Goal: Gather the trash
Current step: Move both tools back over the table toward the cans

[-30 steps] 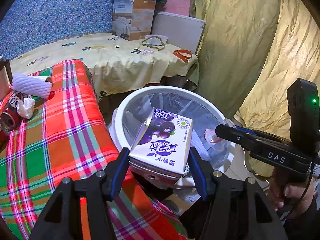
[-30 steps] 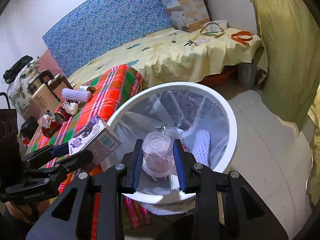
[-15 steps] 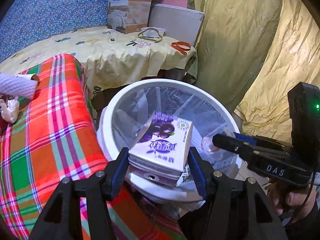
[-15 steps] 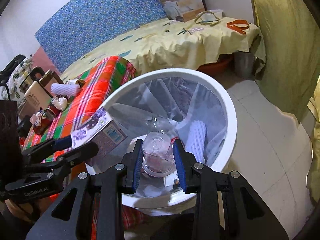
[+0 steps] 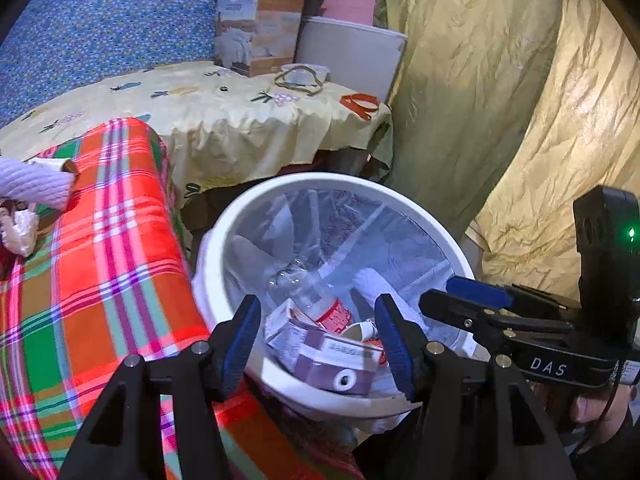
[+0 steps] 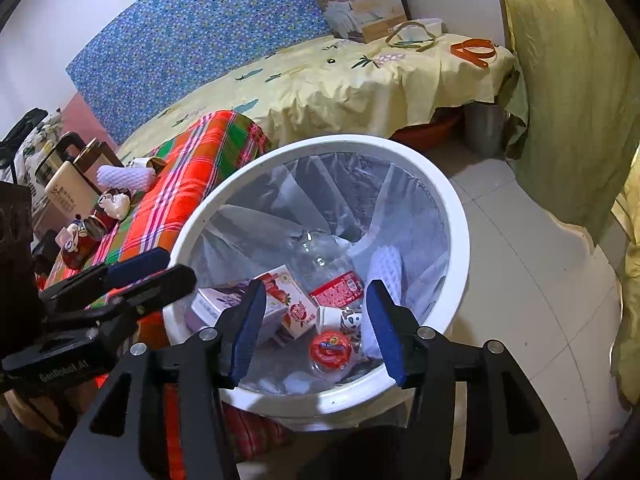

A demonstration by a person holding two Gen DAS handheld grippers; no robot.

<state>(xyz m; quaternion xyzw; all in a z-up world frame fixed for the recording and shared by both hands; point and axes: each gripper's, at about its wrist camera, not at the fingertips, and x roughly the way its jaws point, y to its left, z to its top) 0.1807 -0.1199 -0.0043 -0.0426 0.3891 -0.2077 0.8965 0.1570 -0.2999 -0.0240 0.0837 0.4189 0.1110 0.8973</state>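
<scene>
Room backdrop: blue dotted wall panel, olive-yellow curtain on the right side, tiled floor beside it. Yellow fruit-print cloth over a low table, w/ cardboard box at the far edge and an orange strap near the corner. Plaid red-green blanket on the surface next to me; white foam sleeve and red cans lying on it. White round bin w/ clear liner, just beside the blanket edge, below both my grippers. Inside bin, bottom: clear plastic bottle w/ red label, purple carton on its side, strawberry carton, small cup w/ red top, white foam net against the liner. My left gripper: jaws apart, nothing between pads, purple carton lying loose in the bin beneath. My right gripper: jaws opening, nothing gripped, cup lying in the bin under the gap. Each gripper shows in the other's view, both held over the bin rim.
</scene>
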